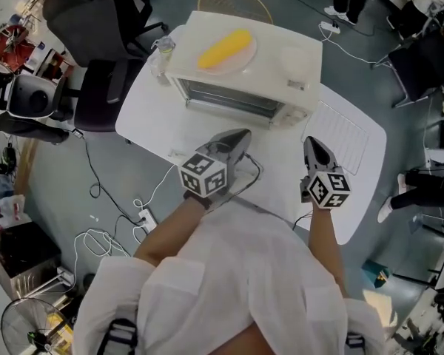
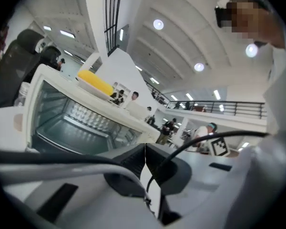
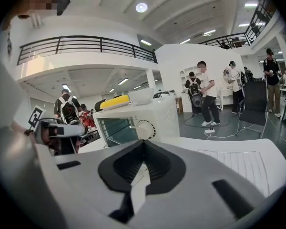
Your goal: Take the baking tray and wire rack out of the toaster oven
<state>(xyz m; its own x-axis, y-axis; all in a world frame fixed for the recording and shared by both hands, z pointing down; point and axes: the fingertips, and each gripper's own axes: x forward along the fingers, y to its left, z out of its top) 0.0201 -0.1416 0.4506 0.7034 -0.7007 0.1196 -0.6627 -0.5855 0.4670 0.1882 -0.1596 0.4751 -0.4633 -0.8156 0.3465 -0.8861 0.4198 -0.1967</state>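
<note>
- Left hand-held gripper (image 1: 244, 134) and right hand-held gripper (image 1: 310, 140): jaws together and empty, over the white bench (image 1: 144, 117).
- The white wire rack (image 1: 342, 133) lies flat on the bench, right of the cream toaster oven (image 1: 244, 80).
- A yellow oblong food (image 1: 224, 48) is on the oven top, and a clear jar (image 1: 161, 55) is at its left.

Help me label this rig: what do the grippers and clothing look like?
Grey shells on left gripper and right gripper, black ribbed pads, each with a cube of black-and-white square markers. A black cable trails the left one. Clothing: white top.

Shiny metal inside toaster oven (image 2: 71, 123); table (image 1: 152, 124) smooth matt white.
</note>
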